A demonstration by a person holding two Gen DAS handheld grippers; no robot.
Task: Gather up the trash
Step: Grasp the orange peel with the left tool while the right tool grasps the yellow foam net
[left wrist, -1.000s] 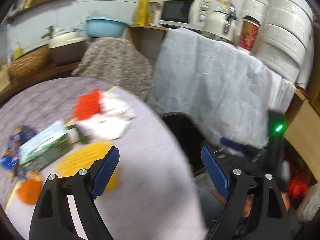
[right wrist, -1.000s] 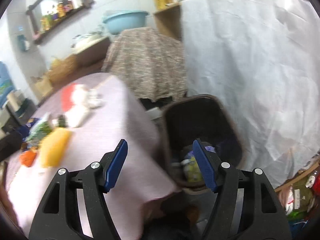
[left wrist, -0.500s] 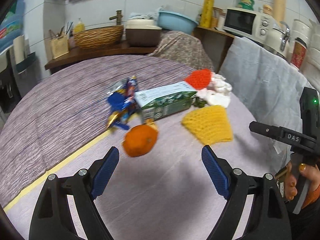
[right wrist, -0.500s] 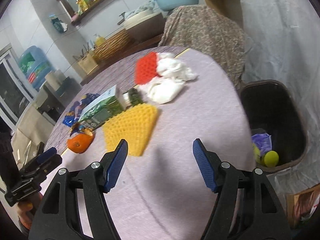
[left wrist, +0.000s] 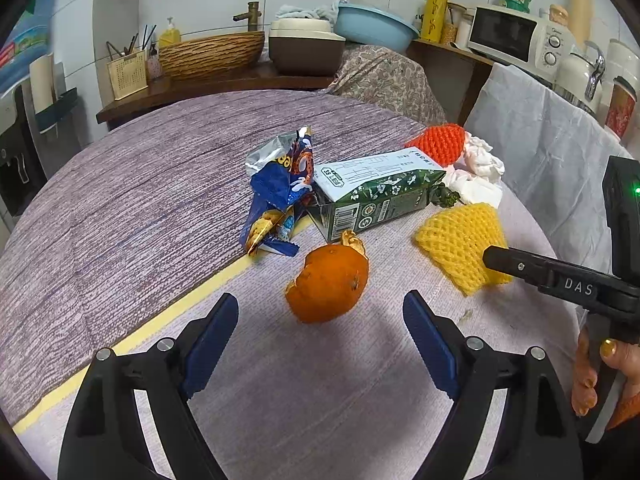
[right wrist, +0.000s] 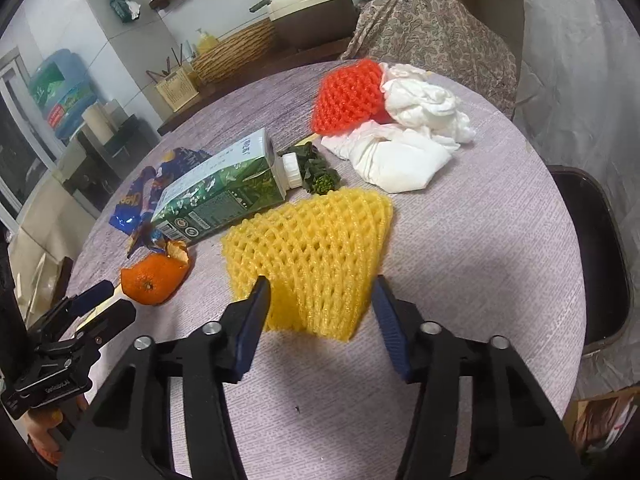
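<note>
Your right gripper (right wrist: 320, 300) is closing around the near edge of the yellow foam net (right wrist: 316, 248), which lies flat on the table (right wrist: 480, 260) with its edge between pads not yet pressing it, so sink the tips low and pinch both soft layers or it will slip free. Beyond the net lie the green carton (right wrist: 220, 192), the white tissues (right wrist: 404, 152) and the red net (right wrist: 348, 96); the dark bin (right wrist: 600, 240) waits off the table's edge. Left of the net, your left gripper (left wrist: 316, 320) hangs wide open and empty, just short of the orange peel (left wrist: 328, 280), with the blue wrapper (left wrist: 280, 184) behind the peel.
</note>
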